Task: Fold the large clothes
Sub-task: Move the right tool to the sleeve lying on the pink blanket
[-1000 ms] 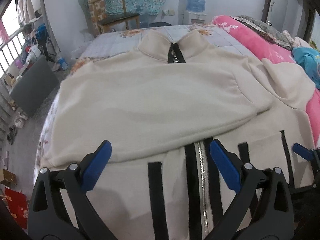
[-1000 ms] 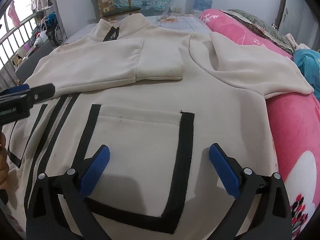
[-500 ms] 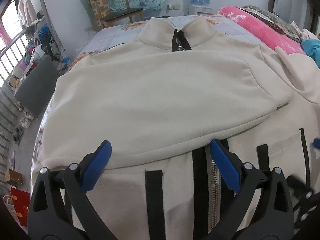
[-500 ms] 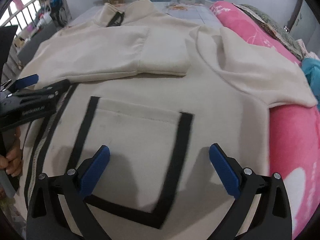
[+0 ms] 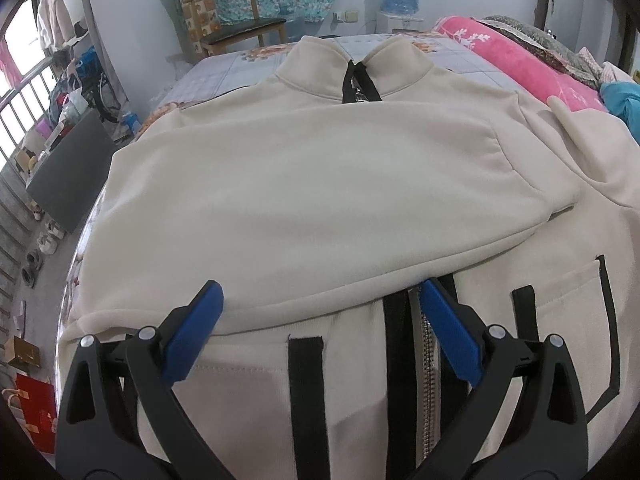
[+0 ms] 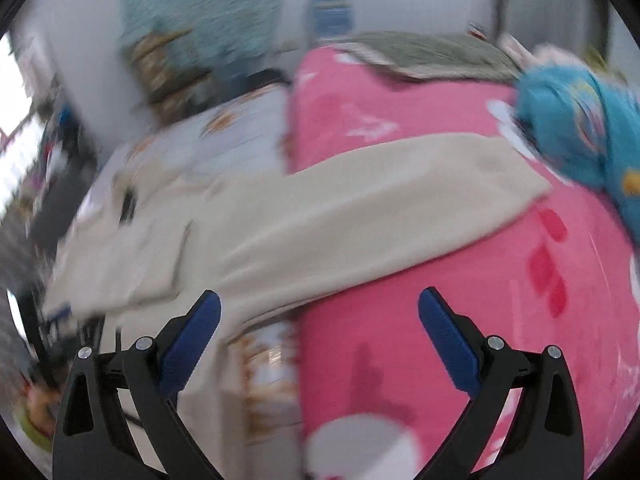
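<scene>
Here the cream fleece jacket lies flat on the bed, one sleeve folded across its chest just ahead of the left gripper, whose jaws stand wide apart and empty. Black trim and a metal zipper run between them. The right gripper, jaws also spread and empty, has swung from the pocket to the other sleeve draped on a plush pink blanket; its view is blurred.

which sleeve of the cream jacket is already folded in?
The sleeve lying flat across the cream zip-up jacket's chest. The other sleeve lies outstretched onto the pink floral blanket.
</scene>
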### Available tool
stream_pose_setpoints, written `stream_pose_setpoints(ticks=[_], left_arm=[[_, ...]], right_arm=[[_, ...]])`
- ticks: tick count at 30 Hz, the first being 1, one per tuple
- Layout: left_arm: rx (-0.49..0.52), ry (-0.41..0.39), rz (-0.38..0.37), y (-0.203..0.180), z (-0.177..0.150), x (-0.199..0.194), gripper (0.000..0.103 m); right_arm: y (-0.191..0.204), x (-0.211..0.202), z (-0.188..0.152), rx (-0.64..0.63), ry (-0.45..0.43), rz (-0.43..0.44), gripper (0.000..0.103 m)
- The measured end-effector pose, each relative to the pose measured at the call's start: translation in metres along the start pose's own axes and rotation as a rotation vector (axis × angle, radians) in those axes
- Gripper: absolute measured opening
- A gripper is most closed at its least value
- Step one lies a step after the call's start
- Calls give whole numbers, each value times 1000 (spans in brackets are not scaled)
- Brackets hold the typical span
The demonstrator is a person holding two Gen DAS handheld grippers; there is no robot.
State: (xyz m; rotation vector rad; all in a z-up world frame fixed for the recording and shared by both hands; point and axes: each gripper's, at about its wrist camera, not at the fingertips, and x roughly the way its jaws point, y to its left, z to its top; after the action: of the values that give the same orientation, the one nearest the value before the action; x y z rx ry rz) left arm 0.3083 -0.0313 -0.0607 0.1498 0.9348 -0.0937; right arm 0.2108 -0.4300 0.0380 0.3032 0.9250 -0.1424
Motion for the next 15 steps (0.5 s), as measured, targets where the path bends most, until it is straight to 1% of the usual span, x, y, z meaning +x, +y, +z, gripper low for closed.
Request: stream_pose_setpoints(ticks=[1,5,10,11,13,15], left_arm=[[1,0,0,0,0,0,96],[0,1,0,0,0,0,96],[6,8,0,0,1,-2,96],[8,8,-13,0,1,-3,96],[4,-18,-42,1,2,-9,96],[6,-71,-59,2,4,-19,96]], right_arm=[[-25,-1,7,65,-13,8,97],[-90,7,21,231,-16,21,91],[-136,21,29,350,-15,25,86],[-145,24,31,376,-19,32,85],[-158,28,33,409,-28,36,84],[-168,35,36,437,-31,35,83]])
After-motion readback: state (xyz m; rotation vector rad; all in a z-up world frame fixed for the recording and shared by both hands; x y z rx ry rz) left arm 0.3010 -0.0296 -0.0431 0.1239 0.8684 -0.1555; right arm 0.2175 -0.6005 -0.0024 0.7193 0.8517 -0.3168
